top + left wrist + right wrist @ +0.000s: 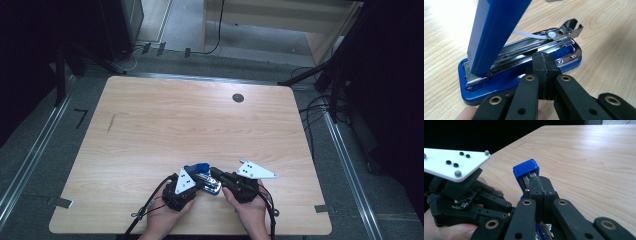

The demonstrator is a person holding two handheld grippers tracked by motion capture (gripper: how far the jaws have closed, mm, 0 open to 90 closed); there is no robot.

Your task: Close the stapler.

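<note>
Meeting over the open stapler [205, 177], both grippers closed.

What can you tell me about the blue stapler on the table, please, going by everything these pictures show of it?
The stapler lies near the table's front edge, between both hands. It looks like blue plastic over shiny metal. Its blue top cover is swung up steeply, baring the chrome staple channel, with a white strip arching to the bright pusher piece at the channel's far end. Its blue base rests flat on the wood. The left claw, jaws together, presses at its side; the right claw, also closed, meets the raised cover.
</note>
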